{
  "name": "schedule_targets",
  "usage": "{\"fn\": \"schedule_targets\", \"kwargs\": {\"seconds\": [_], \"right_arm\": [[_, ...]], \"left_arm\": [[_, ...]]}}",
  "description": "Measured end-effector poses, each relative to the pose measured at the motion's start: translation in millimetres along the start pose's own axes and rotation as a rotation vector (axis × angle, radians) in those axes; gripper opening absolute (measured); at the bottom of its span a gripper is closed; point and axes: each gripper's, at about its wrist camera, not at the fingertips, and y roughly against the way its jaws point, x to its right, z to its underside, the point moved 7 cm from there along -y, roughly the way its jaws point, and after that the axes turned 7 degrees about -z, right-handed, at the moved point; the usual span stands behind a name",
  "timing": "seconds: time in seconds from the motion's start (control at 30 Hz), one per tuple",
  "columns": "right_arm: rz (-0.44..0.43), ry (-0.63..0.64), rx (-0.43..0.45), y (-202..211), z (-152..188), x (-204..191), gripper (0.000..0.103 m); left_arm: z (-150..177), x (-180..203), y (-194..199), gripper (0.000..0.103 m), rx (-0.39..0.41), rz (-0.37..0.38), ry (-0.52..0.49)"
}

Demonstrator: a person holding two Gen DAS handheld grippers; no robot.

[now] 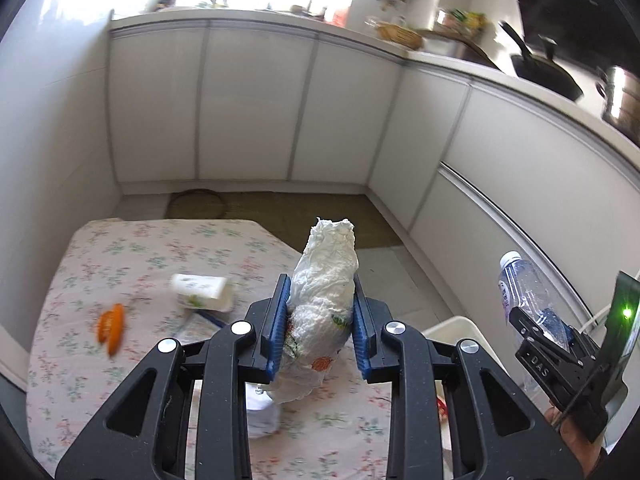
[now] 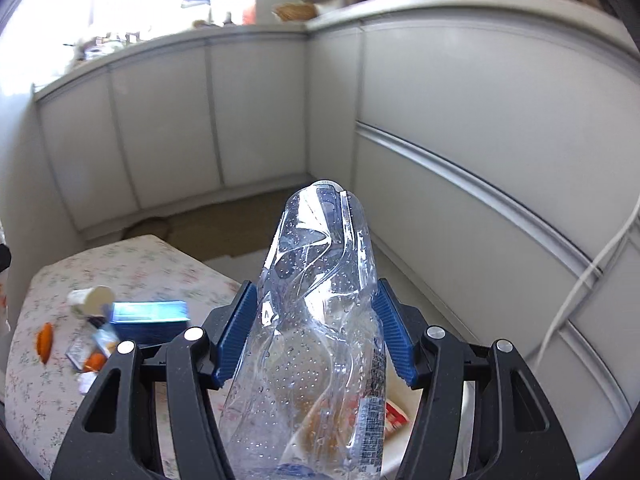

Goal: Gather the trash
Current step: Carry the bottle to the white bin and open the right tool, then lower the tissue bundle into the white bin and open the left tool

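Observation:
My left gripper [image 1: 320, 312] is shut on a crumpled white plastic wrapper [image 1: 322, 280] with small printed pictures, held upright above the floral table [image 1: 120, 248]. My right gripper [image 2: 316, 320] is shut on a crushed clear plastic bottle [image 2: 316, 300] that points away, cap end far. In the left wrist view the right gripper [image 1: 544, 332] shows at the right edge with the bottle [image 1: 524, 280] in it. On the table lie orange peel [image 1: 111, 326], a white cup [image 1: 200, 290] on its side, a blue box [image 2: 150, 314] and small scraps [image 2: 90, 354].
A white bin [image 1: 468, 332] stands under the grippers beside the table, with red-and-white packaging [image 2: 396, 416] inside. White cabinets [image 1: 256, 112] wrap around the corner. A pan [image 1: 548, 72] and pot sit on the counter. A white cable [image 2: 580, 280] hangs at the right.

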Motion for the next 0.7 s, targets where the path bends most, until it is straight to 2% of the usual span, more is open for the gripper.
{"fn": "schedule_targets", "kwargs": {"seconds": [0.1,0.13,0.23,0.43,0.7], "right_arm": [[0.035,-0.018,-0.019,-3.9,6.1,22.4,0.063],[0.049,-0.026,-0.020,-3.8,7.4,29.8,0.070],[0.083,-0.044,-0.004,0.0,7.4,50.3,0.077],[0.160,-0.063,0.041,16.4,9.6,96.2,0.085],[0.213,-0.107,0.045,25.2,16.3,140.9,0.088]], "left_arm": [[5.4,25.3,-8.1,0.027,-0.025,0.045,-0.018],[8.4,36.3,-11.0,0.027,-0.031,0.059,-0.027],[14.8,62.9,-18.7,0.027,-0.049,0.105,-0.046],[28.2,113.3,-32.0,0.027,-0.082,0.192,-0.073],[46.3,168.0,-44.1,0.027,-0.120,0.274,-0.107]]}}
